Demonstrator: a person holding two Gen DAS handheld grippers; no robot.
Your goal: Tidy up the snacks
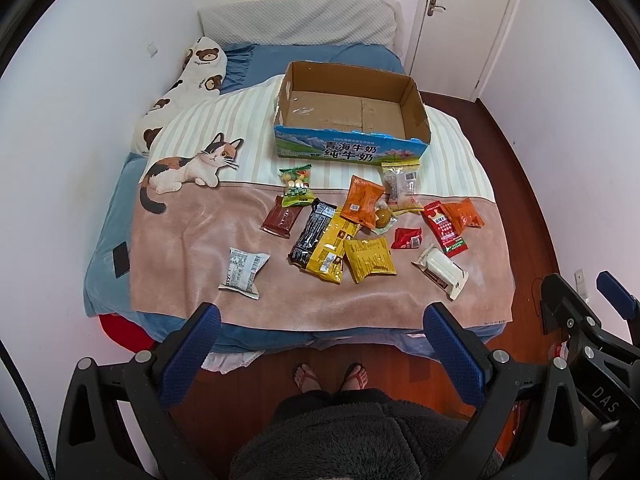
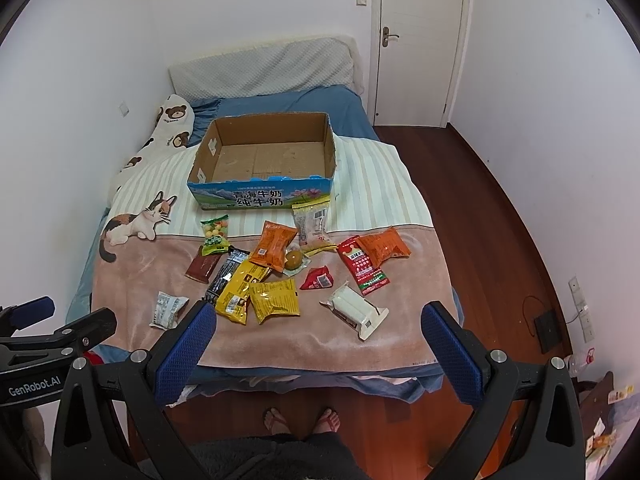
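The small print on the snack packets (image 1: 362, 258) cannot be read. The egg pouch (image 2: 295, 260) is partly covered by the orange packet (image 2: 273, 246). The black packet (image 1: 312, 232) is overlapped by a yellow packet (image 1: 330, 248). The person's body (image 1: 360, 436) is cut off by the lower edge.

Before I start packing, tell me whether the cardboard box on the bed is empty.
Empty. The open-topped brown cardboard box with the blue printed front shows only its bare floor in both views; every snack packet lies on the blanket.

snack packets (image 1: 352, 232) lie scattered on the blanket (image 1: 192, 240) before the box (image 1: 352, 120).
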